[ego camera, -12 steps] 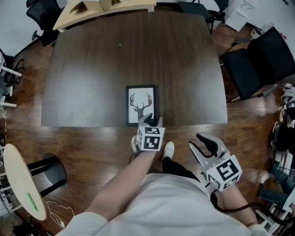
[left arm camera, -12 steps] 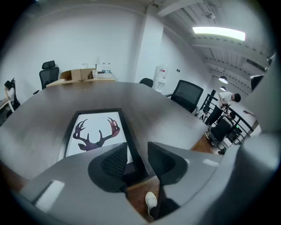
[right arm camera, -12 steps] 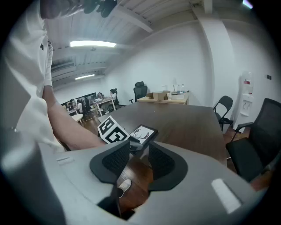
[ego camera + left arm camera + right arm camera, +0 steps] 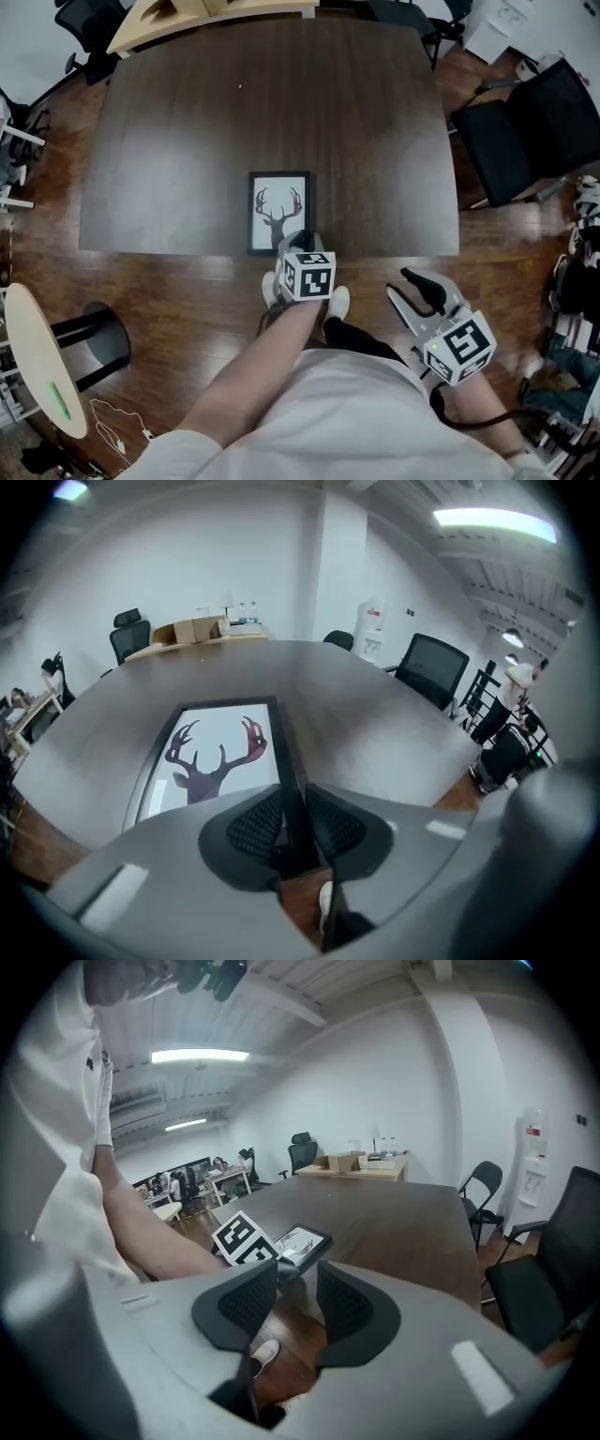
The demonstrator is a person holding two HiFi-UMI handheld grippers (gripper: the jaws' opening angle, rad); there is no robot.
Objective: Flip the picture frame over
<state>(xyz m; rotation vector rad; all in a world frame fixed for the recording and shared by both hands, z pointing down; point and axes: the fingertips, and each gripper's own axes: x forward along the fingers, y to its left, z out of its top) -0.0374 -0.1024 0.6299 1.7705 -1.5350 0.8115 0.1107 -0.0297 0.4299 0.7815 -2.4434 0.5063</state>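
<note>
A black picture frame [image 4: 277, 212] with a deer print lies face up near the front edge of the dark table [image 4: 187, 122]. My left gripper [image 4: 298, 246] is shut on the frame's near right corner. In the left gripper view the black frame [image 4: 220, 754] has its right rail running between the two pads. My right gripper [image 4: 416, 293] hangs open over the wood floor, off the table to the right of the frame, with nothing between its fingers. The right gripper view shows the frame [image 4: 298, 1240] beyond the left gripper's marker cube [image 4: 243, 1238].
Black office chairs [image 4: 525, 127] stand to the right of the table. A light wooden desk [image 4: 211, 17] with boxes adjoins the far edge. A small round table [image 4: 42, 361] stands at the lower left. The person's shoes [image 4: 339, 304] rest on the floor below the frame.
The frame with my left gripper on it sits slightly further left and up in the head view, mostly from camera motion. The right gripper has barely moved.
</note>
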